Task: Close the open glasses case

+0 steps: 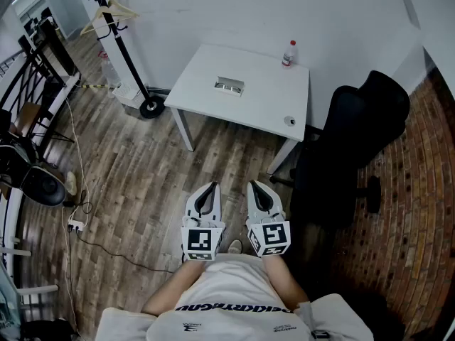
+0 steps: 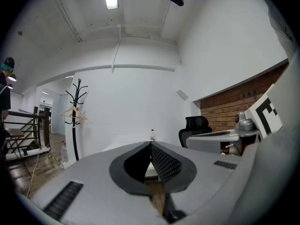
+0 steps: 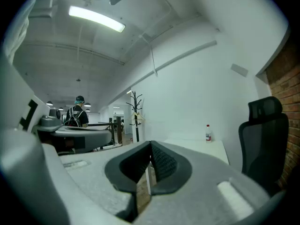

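Shirt (image 1: 234,290): white, closest to the camera. The print along its hem is upside down in the head view and too small to read with certainty.
Left gripper (image 1: 210,187): held low, just in front of the body. Its jaws are pressed together at the tips with nothing between them (image 2: 151,144). Its marker cube carries black-and-white squares.
Right gripper (image 1: 256,185): just beside the left one and parallel to it. Its jaws also meet at the tips and are empty (image 3: 150,143).
Floor (image 1: 142,183): wood planks run from the grippers to the table. A cable and a power strip (image 1: 75,225) lie at the left.
Office chair (image 1: 355,133): black, to the right of the table and ahead of the right gripper, and nearer than the table's front right corner.
Table (image 1: 206,101): white, set against the white wall, well apart from both grippers.
Small round object (image 1: 289,121): on the table near its front right corner, too small to identify.
Glasses case (image 1: 229,86): on the table near its middle. It is a pale grey rectangle, open, with a lighter inside in two parts, and no writing is legible on it. It cannot be made out in either gripper view.
Bottle (image 1: 288,53): upright at the table's back right corner, clear with a red cap. Its label is unreadable.
Coat rack (image 1: 117,34): black, to the left of the table, with a wooden hanger (image 1: 110,11) on it.
Distant person (image 3: 78,114): seen far off in the right gripper view, wearing a cap and a backpack.
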Demonstrator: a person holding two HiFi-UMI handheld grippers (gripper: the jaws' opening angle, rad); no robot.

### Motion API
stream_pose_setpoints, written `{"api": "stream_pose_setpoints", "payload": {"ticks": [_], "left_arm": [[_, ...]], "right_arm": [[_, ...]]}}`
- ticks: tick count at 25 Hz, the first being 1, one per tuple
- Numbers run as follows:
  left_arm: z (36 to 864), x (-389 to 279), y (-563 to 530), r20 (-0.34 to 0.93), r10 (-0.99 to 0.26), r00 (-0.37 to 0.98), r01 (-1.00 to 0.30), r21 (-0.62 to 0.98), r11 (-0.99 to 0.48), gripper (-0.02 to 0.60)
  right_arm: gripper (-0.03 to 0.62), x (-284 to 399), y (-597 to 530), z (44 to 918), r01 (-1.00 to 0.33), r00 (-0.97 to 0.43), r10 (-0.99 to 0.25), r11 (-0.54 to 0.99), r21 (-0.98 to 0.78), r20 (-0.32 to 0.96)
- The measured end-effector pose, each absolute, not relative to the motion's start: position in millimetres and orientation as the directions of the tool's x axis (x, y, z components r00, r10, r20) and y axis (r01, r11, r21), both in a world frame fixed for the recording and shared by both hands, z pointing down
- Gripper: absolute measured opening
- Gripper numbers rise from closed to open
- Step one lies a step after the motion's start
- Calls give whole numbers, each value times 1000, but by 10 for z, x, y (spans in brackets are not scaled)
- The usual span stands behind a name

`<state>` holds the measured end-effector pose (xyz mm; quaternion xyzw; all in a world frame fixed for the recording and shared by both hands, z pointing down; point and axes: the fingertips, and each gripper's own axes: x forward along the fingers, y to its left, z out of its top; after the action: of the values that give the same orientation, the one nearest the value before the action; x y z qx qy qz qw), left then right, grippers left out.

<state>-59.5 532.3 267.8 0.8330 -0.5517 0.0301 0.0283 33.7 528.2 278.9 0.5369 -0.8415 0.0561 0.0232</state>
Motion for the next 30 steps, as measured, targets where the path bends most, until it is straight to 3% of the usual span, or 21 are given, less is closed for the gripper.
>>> {"api": "stream_pose_setpoints", "payload": {"ticks": [20, 30], "left_arm": [[2940, -354, 5214, 130, -927, 351, -936, 43, -349, -2], [3157, -376, 4563, 132, -927, 350, -935, 107, -337, -3]], "right_arm": [[-3, 623, 5047, 2969, -888, -454, -887, 443, -122, 86], [-3, 620, 4465, 3167, -893, -449, -885, 438, -102, 128]]}}
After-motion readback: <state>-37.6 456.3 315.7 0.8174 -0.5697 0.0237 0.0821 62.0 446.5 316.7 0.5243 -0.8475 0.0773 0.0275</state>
